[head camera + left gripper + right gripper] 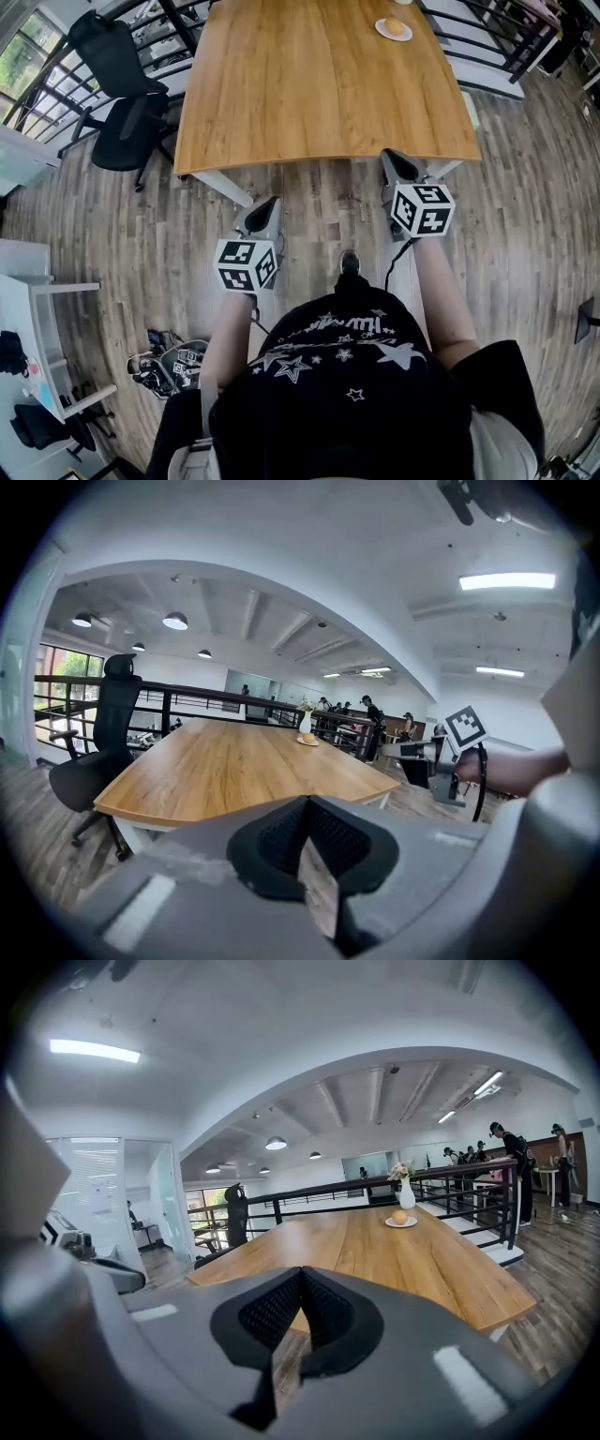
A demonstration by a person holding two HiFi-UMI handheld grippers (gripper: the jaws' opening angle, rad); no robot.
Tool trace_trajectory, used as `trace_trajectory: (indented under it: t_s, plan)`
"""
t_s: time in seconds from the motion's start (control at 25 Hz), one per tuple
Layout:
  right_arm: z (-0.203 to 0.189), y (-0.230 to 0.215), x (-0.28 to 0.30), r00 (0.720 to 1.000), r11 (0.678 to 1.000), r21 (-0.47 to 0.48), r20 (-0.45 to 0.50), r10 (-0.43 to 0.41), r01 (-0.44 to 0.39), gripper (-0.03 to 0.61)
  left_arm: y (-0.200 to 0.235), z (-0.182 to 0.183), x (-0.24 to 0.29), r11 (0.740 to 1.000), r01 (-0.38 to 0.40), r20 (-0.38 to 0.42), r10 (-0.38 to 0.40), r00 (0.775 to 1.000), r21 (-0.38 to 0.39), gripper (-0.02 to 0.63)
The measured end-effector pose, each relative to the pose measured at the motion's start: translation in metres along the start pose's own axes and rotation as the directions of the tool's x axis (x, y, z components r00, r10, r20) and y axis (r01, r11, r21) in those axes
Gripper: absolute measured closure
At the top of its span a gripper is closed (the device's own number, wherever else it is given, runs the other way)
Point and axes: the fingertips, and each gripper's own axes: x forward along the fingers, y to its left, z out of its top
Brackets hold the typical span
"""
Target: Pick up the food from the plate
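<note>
The person stands at the near end of the long wooden table [309, 94], and the picking has not yet begun. The left gripper [263, 211] and the right gripper [397, 165] are both held in front of the body, at the table's near edge, and point a little downward. The jaws of each are pressed together with nothing between them, which is reasonable, because there is nothing to take here. The food [400, 1215], a small round orange piece, lies on a white plate [412, 1223] at the far end, just beside a white vase [407, 1194]. It is well apart from both grippers, so the person probably must come closer before opening one.
</note>
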Motion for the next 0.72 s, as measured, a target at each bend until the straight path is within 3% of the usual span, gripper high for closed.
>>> trace_trajectory:
  t_s: [0.72]
  plan:
    - [0.052,-0.148,0.074,1.000,1.000,0.030,0.011,0.007,-0.007,0.578,-0.021,0.059,0.151,0.999,-0.028,-0.011,0.028,1.000,0.021,0.612]
